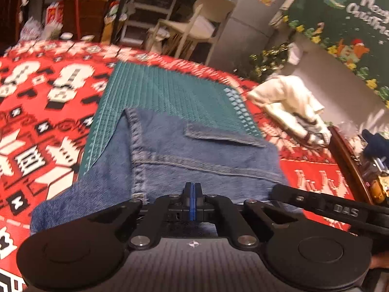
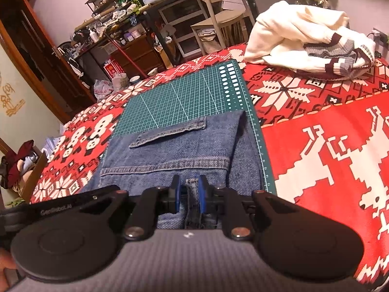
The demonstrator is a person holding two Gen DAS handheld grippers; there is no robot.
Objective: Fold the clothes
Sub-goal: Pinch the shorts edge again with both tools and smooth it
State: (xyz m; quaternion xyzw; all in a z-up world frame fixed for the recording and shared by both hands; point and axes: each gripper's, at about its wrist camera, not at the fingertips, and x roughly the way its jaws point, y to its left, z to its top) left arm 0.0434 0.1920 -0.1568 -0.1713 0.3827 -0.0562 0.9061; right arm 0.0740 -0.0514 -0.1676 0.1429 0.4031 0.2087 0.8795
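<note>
Both hand-held grippers, left [image 1: 192, 196] pinched fully closed and right [image 2: 189, 191] clamping denim, are gripping the jeans' [image 2: 170, 153] near edge, needing a level forward lift.

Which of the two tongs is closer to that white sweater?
The right tongs. They grip the jeans on the side where the sweater lies; the left tongs sit shut farther over, away from it.
</note>
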